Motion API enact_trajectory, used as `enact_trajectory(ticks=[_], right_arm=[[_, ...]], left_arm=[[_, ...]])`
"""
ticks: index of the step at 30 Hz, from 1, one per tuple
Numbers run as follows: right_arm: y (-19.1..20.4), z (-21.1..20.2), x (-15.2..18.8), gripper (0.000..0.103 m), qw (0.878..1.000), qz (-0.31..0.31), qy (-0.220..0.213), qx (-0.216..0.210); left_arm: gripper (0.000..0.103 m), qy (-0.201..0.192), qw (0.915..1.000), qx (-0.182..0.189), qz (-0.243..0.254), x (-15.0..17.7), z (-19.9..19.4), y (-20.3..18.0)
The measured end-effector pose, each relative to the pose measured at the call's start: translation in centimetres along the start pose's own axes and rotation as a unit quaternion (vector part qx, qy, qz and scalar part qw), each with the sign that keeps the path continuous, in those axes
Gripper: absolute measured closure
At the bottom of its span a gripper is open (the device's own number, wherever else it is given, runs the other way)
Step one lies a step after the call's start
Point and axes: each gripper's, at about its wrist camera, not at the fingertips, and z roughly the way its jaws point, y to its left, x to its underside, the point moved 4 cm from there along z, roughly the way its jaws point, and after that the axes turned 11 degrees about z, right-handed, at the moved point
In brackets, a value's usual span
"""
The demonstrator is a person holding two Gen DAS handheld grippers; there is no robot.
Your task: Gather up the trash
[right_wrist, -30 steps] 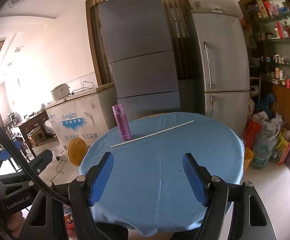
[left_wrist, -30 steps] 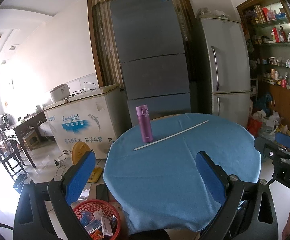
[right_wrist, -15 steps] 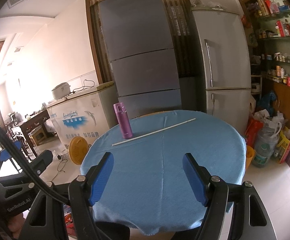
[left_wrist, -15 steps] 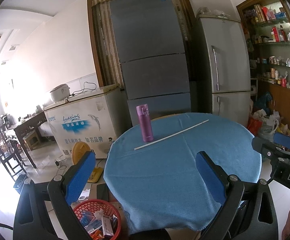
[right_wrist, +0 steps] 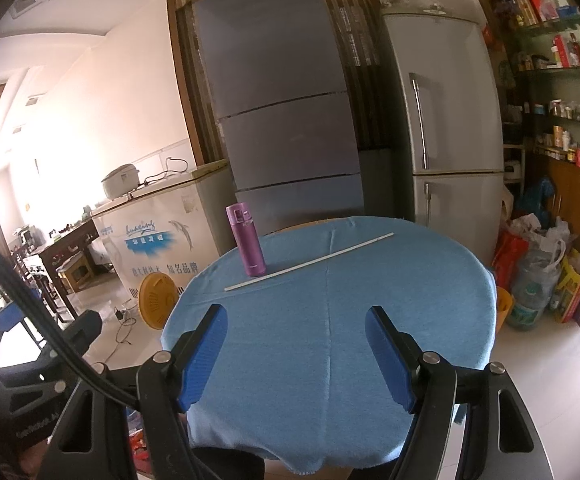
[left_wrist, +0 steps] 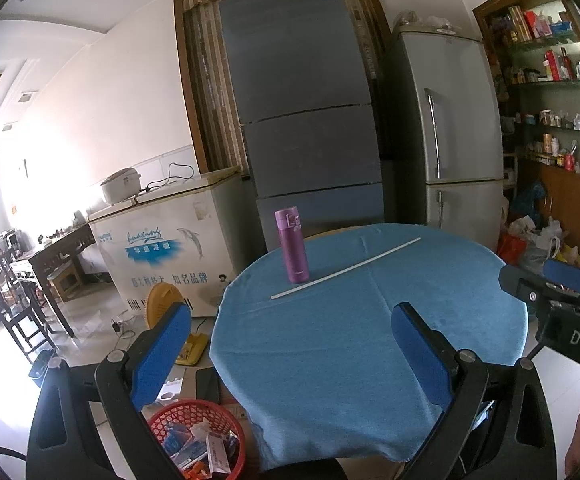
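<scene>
A round table under a blue cloth (left_wrist: 350, 340) (right_wrist: 330, 340) carries a purple flask (left_wrist: 292, 246) (right_wrist: 245, 240) standing upright and a long thin white stick (left_wrist: 346, 268) (right_wrist: 310, 261) lying slantwise just right of it. A red basket (left_wrist: 199, 438) with wrappers and paper scraps sits on the floor at the table's near left. My left gripper (left_wrist: 290, 336) hangs open over the table's near left edge, nothing between its blue pads. My right gripper (right_wrist: 296, 340) is open too, above the near part of the cloth, empty. Each gripper shows at the edge of the other's view.
Behind the table stand a tall grey fridge (left_wrist: 302, 120), a silver fridge (left_wrist: 450, 140) and a white chest freezer (left_wrist: 169, 240) with a rice cooker. Bags and a jug crowd the floor at the right (right_wrist: 538, 276) below wooden shelves. A yellow fan (right_wrist: 155, 300) lies left.
The right wrist view has shifted slightly, so the flask and stick sit a touch higher. Both grippers stay open and the left view is unchanged.
</scene>
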Motion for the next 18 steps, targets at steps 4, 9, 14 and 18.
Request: enact_trajectory(ticks=[4, 9, 14, 18], right_arm=[[0.4, 0.8, -0.6, 0.028, 1.000, -0.002, 0.000, 0.003], [0.6, 2.6, -1.0, 0.028, 1.000, -0.002, 0.006, 0.010], [0.5, 5.4, -1.3, 0.028, 1.000, 0.003, 0.024, 0.018], [-0.2, 8.2, -1.5, 0.028, 0.999, 0.007, 0.037, 0.028]], left_arm=[[0.003, 0.006, 1.0000, 0.004, -0.002, 0.0, 0.6, 0.1], [0.003, 0.018, 0.9998, 0.009, -0.004, 0.0, 2.4, 0.5], [0.003, 0.037, 0.9992, 0.015, -0.005, 0.0, 5.0, 0.7], [0.003, 0.057, 0.9980, 0.027, -0.004, 0.3, 8.2, 0.5]])
